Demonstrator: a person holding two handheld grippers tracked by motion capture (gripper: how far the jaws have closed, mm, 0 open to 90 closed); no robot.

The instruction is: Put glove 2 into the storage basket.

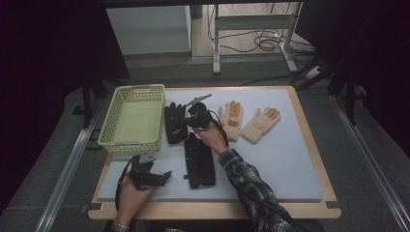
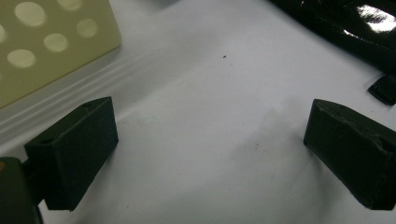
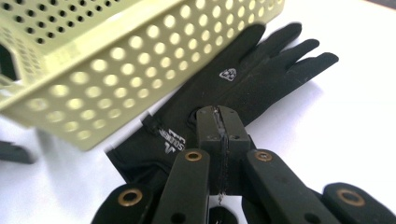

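We found the right gripper (image 3: 219,116) with its jaws pressed together, tips down on the back of the black glove (image 3: 261,70) near the cuff. As far as we could tell, it had a fold of the fabric pinched between the pads. That glove lay flat on the worktop (image 1: 270,164) toward the far edge. Its long axis ran from near edge to far edge, with the fingers pointing away from us and the cuff toward us.

The relation that mattered was sideways. The basket (image 1: 138,89) stood just beside the glove on its left, its long wall running parallel to the glove, so we judged the coming move to be a lift over that rim and a short carry toward the left edge. The glove would hang from the pinch near its cuff, so the fingers might well trail and catch on the wall.

The left gripper (image 2: 210,154) rested with its jaws wide apart over bare worktop at the near left corner, holding nothing. It was well apart from the glove, and the right hand was the nearer one.

A second black glove (image 1: 199,164) lay nearer us, just behind the right hand. Two tan gloves (image 1: 232,118) lay to the right.
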